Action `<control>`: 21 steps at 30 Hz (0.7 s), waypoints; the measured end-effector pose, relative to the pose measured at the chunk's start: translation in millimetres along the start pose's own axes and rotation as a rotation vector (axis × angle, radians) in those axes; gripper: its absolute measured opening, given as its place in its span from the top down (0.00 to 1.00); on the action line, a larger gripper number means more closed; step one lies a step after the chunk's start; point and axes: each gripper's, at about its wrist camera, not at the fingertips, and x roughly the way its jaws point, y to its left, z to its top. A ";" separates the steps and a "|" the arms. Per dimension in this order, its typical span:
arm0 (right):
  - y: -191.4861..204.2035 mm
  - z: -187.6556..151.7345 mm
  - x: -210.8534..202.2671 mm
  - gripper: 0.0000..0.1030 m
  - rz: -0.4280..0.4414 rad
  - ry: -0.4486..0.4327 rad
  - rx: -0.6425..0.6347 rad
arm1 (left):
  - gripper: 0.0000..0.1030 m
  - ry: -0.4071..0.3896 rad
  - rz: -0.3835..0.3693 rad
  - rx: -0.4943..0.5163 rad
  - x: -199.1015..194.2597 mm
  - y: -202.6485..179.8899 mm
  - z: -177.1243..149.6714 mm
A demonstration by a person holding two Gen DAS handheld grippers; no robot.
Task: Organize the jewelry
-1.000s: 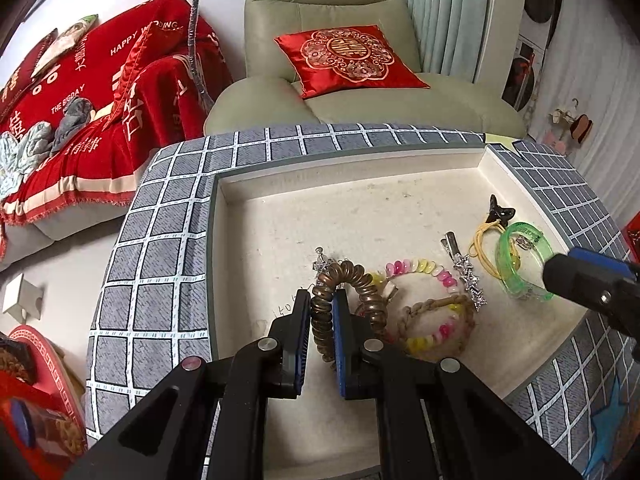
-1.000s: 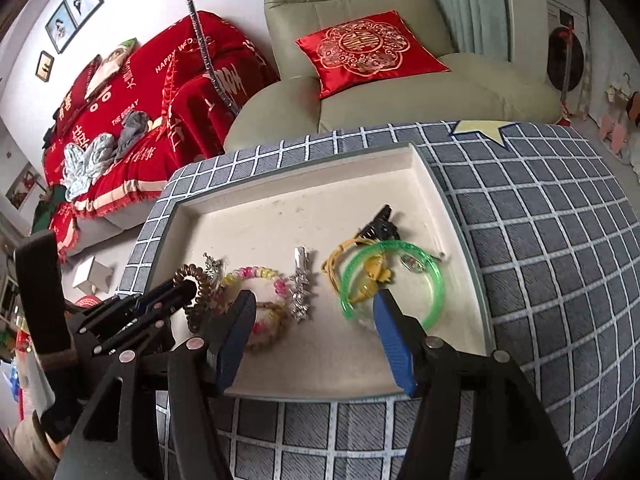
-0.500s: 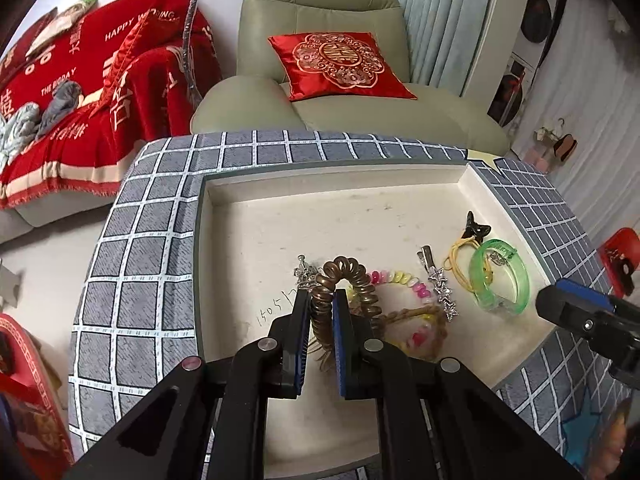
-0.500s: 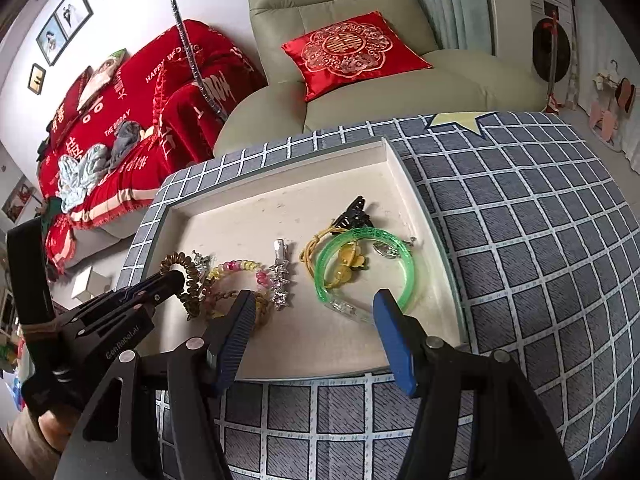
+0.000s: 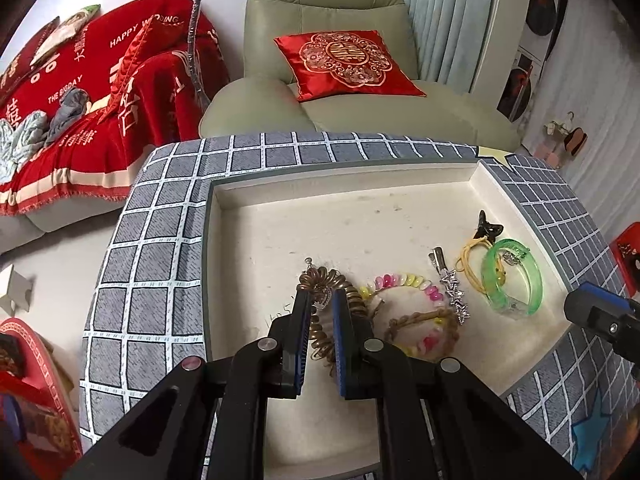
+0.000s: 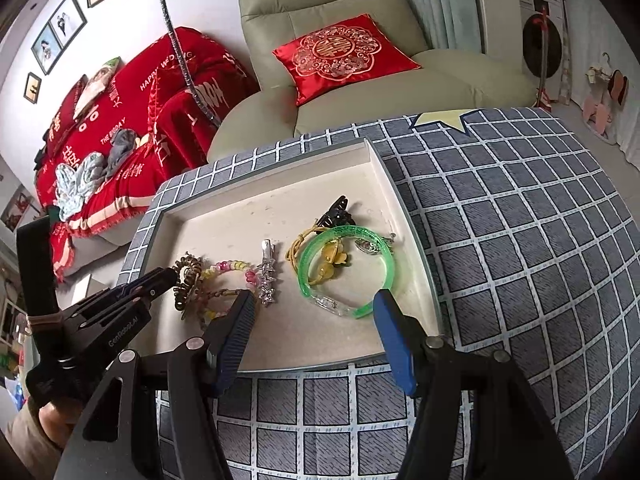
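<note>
Gripping the bronze spiral hair tie [image 5: 320, 322] between its narrowly set blue pads, the left gripper [image 5: 319, 300] holds the coil at the near left part of the cream tray [image 5: 360, 188]; whether the coil is lifted clear of the tray floor cannot be told. The right gripper [image 6: 314, 306] hangs over the tray's near edge with its fingers spread wide and nothing between them. Lying on the tray floor, from left to right, are a pastel bead bracelet [image 5: 404, 282], a brown braided bracelet [image 5: 424, 326] just beside it, a silver star hair clip [image 5: 452, 284], a yellow cord [image 5: 470, 258] that runs under a green translucent bangle [image 5: 514, 278], and a black claw clip [image 5: 486, 228] behind them. The tray rests on a grey checked cushion surface [image 6: 520, 220].
</note>
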 end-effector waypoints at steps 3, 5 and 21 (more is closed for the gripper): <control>-1.3 -0.9 0.0 0.37 -0.001 0.003 0.000 | 0.74 -0.006 0.010 0.007 -1.3 -0.6 -0.2; -1.5 -0.5 0.6 0.37 -0.003 0.006 -0.004 | 0.74 -0.011 0.018 0.008 -2.6 -0.3 0.3; 1.4 5.5 3.8 0.37 -0.051 0.009 -0.059 | 0.00 -0.107 0.107 0.012 -25.6 -0.9 2.1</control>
